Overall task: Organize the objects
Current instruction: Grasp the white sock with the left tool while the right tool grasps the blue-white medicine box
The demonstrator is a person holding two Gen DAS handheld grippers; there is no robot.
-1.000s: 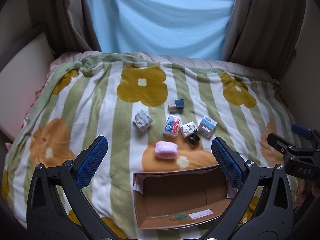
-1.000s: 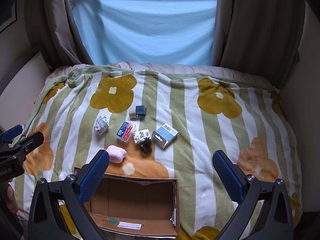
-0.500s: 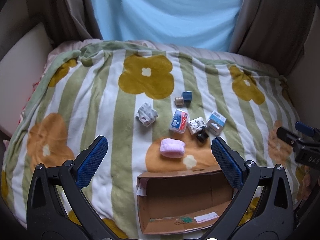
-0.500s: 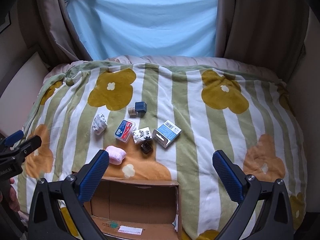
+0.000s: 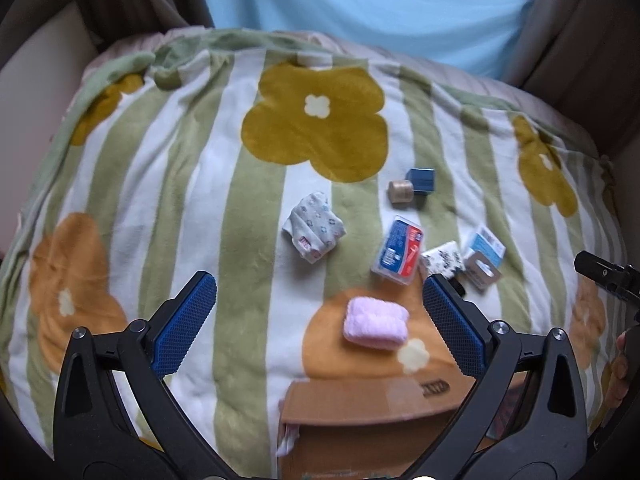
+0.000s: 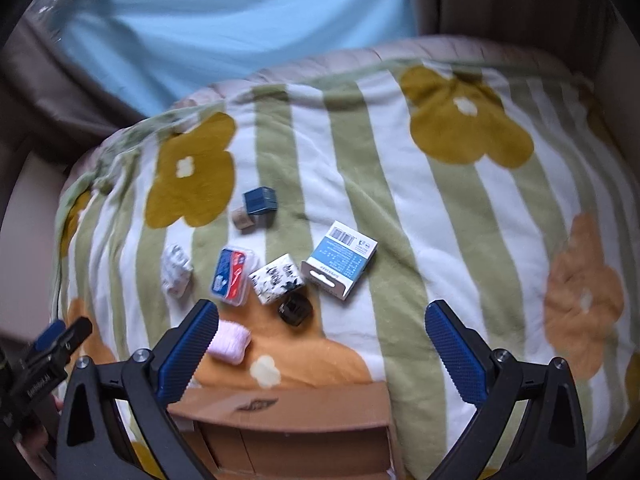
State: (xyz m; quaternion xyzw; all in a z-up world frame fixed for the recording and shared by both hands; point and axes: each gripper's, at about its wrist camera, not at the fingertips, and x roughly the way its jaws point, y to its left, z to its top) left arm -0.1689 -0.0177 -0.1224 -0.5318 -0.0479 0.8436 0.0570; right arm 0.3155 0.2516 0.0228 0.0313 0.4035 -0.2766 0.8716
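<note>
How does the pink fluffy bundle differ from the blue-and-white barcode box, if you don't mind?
The pink bundle is soft and rounded; the barcode box is flat-sided with printed labels. The bundle lies nearest the cardboard box; the barcode box lies farther back, rightmost. Both rest on the blanket, ungripped.

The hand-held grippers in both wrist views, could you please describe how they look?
Each is alike: the left hand-held gripper and the right hand-held gripper have two black plastic arms with triangular cut-outs and silver screws, ending in blue fingers with a cross-hatched grip texture. White lettering marks the left one's side in the right wrist view. No cables or sleeves show.
</note>
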